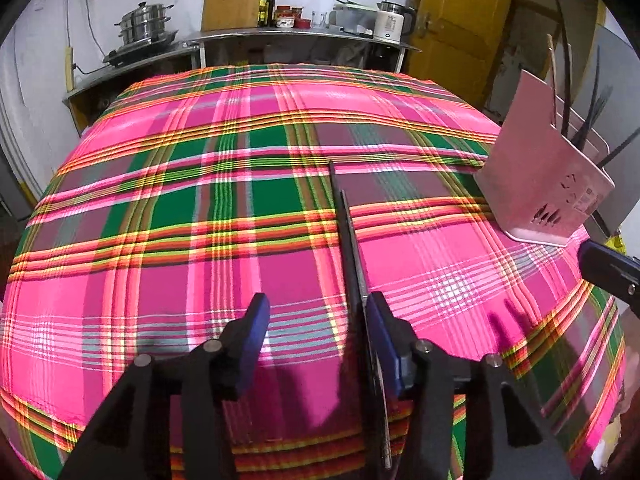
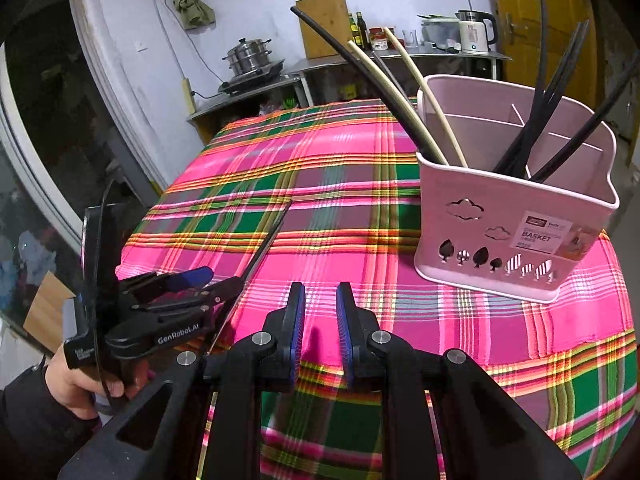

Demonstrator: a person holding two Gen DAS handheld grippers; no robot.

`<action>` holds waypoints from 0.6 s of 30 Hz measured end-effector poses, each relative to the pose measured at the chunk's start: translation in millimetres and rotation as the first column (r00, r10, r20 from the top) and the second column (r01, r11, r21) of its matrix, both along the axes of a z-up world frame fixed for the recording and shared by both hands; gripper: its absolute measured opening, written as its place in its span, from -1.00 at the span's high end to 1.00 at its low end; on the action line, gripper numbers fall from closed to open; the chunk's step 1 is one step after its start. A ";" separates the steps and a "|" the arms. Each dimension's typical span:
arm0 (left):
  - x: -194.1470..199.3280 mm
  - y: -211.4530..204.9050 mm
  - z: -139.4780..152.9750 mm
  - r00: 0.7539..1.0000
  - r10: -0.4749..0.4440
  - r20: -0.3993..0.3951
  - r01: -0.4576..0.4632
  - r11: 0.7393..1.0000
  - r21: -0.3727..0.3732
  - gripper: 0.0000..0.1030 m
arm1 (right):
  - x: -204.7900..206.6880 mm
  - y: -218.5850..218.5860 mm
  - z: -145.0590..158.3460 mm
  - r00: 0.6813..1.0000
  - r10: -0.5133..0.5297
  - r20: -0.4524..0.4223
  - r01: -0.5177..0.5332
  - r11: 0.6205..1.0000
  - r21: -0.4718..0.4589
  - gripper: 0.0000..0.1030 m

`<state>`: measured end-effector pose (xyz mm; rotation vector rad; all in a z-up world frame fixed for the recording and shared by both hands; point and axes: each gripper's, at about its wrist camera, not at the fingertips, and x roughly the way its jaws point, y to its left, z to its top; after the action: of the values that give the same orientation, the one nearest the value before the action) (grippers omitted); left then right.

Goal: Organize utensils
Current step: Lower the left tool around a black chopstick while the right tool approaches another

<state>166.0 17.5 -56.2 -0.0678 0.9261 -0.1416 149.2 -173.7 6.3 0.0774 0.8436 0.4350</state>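
Note:
A long dark knife (image 1: 347, 224) lies on the plaid tablecloth, its blade pointing away; in the right wrist view the knife (image 2: 262, 250) reaches out from my left gripper (image 2: 208, 284). My left gripper (image 1: 314, 324) is open, its right finger (image 1: 382, 332) against the knife, the left finger apart. A pink utensil basket (image 2: 512, 224) stands at the right with black and pale chopsticks (image 2: 532, 136) in it; it also shows in the left wrist view (image 1: 540, 176). My right gripper (image 2: 320, 320) is open and empty, near the table's front edge.
The plaid-covered table (image 1: 200, 200) fills the view. Behind it a metal counter (image 1: 280, 36) holds a steamer pot (image 1: 144, 24), bottles, a cutting board and a white kettle (image 1: 390, 22). A yellow door (image 1: 460, 20) stands at the back right.

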 end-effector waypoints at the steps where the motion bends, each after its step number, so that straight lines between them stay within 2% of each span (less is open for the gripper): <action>1: -0.2 -2.0 -1.2 1.000 0.000 -0.001 0.000 1.000 0.008 -0.07 | 0.0 0.3 0.0 1.000 0.000 -0.001 0.000 1.000 0.001 0.68; 5: -0.5 -6.7 -1.5 1.000 0.000 0.014 0.000 0.998 0.059 -0.07 | -0.7 2.2 -2.5 1.000 0.007 -0.007 -0.007 1.000 -0.001 0.68; 8: -2.3 0.3 3.7 1.000 0.009 0.025 -0.008 1.000 -0.017 -0.07 | -1.6 1.9 -3.2 1.000 0.009 -0.006 -0.009 1.000 -0.003 0.68; 11: 0.8 1.9 1.4 1.000 0.018 0.020 -0.019 1.000 0.022 -0.08 | 1.6 0.8 -5.3 1.000 0.004 -0.012 -0.004 1.000 -0.001 0.68; 18: 3.2 6.7 -1.1 0.999 0.029 0.034 -0.029 1.000 0.012 -0.13 | 5.7 4.9 -10.2 1.000 0.011 -0.023 -0.011 1.000 -0.003 0.68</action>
<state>169.1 24.2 -57.4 -0.0670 0.8923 -0.1098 154.9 -168.8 -3.9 0.0746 0.8679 0.4439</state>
